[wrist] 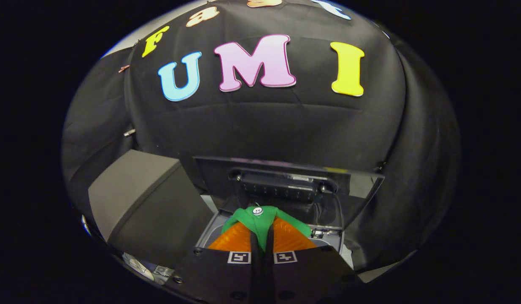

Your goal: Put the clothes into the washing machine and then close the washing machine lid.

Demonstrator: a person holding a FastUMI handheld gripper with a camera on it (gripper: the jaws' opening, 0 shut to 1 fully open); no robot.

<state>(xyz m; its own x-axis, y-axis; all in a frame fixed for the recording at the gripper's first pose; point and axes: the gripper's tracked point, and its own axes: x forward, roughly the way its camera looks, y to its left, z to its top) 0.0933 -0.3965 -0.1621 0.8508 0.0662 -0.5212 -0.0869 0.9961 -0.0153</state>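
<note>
The gripper [261, 236] is seen from behind its two orange fingers [234, 240], which are drawn nearly together with a fold of a green garment [260, 223] pinched between them. The green cloth is draped over the fingertips and spills down both sides, more of it on the right. A small white button [257, 210] is sewn on the garment's top, just ahead of the fingertips. Square black-and-white markers [239, 257] are mounted at the base of each finger on the black gripper body. Directly beyond and below the fingers a small toy-sized washing machine [327, 238] is seen, its grey top rim showing on either side of the fingers. The washing machine lid [285, 185] is raised and stands upright behind the opening, its dark inner face with a ribbed panel turned toward the camera. The garment is held above the machine's opening, not yet released inside; how far it reaches into the tub cannot be told, since the fingers block that part. A dark grey box [138, 198] is placed just left of the machine, tilted in the fisheye view. Black cloth of the booth wall [285, 126] is hung behind everything.
</note>
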